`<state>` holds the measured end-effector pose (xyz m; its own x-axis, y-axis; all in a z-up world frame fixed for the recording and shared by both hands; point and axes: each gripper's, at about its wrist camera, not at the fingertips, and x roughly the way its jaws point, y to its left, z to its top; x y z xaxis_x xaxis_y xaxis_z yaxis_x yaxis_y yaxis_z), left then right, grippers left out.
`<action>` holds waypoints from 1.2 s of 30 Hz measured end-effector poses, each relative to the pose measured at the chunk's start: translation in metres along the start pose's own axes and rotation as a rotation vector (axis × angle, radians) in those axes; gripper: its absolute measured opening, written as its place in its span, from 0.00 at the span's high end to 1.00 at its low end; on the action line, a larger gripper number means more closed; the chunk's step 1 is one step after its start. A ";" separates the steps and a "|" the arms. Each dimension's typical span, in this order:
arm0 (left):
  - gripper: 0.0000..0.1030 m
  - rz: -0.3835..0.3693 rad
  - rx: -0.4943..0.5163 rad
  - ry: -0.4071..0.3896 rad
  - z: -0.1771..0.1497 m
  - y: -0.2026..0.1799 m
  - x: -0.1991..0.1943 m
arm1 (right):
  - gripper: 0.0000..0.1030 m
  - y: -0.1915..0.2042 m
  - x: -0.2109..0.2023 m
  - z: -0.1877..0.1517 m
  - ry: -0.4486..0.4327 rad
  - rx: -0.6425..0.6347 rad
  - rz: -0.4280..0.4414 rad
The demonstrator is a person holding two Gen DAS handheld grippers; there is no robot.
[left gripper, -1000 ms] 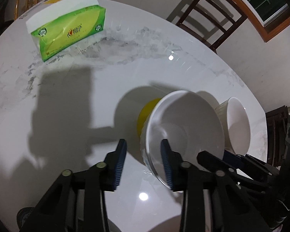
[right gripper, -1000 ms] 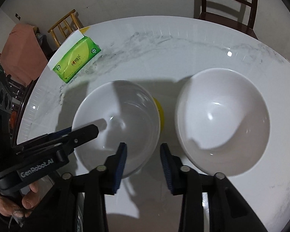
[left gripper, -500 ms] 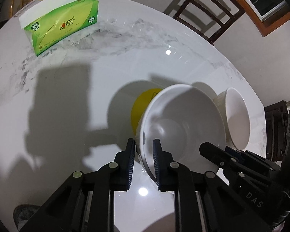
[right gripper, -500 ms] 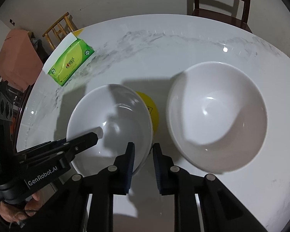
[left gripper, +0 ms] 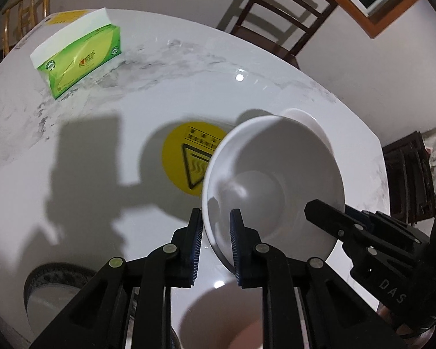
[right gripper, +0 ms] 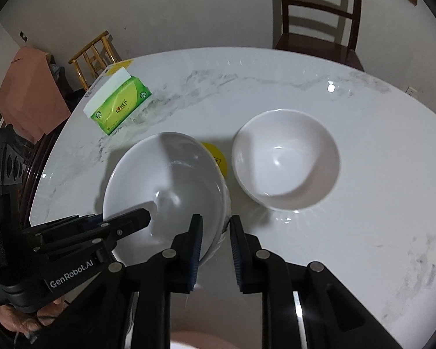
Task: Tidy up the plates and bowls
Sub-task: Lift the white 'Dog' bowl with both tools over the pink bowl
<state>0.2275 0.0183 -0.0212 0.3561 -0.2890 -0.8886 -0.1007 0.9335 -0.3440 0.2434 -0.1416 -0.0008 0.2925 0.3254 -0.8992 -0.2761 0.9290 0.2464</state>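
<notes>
White porcelain is gripped from two sides above a marble-topped table (right gripper: 363, 174): a large bowl (right gripper: 165, 186) is pinched at its rim by both hand-held grippers. The left gripper (left gripper: 215, 241) is narrowed onto the rim's near-left edge, one pad inside the bowl and one outside. The right gripper (right gripper: 215, 244) is narrowed likewise on the opposite side of the rim, in the same inside-and-outside hold. The bowl is seen tilted and apparently clear of the tabletop, above a yellow warning sticker (left gripper: 189, 157); whether its foot is fully off the surface cannot be confirmed through the fisheye distortion.

A second white bowl (right gripper: 286, 160) is seen upright on the table, just beside the held bowl, towards the right gripper's side and slightly farther from the person. That offset is judged to govern the coming move: nesting would call for the held bowl to be carried towards the right gripper's side and levelled over the open mouth. A green tissue box (right gripper: 119, 107) is left well apart at the far edge.
</notes>
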 end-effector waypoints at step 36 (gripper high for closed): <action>0.85 0.008 0.191 0.065 -0.142 -0.057 -0.060 | 0.81 -0.005 -0.098 -0.168 -0.017 0.119 -0.019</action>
<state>0.0794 -0.0476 0.0086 0.2950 -0.2883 -0.9110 0.0767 0.9575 -0.2782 0.0624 -0.2076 0.0258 0.3127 0.3091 -0.8981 -0.1601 0.9492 0.2709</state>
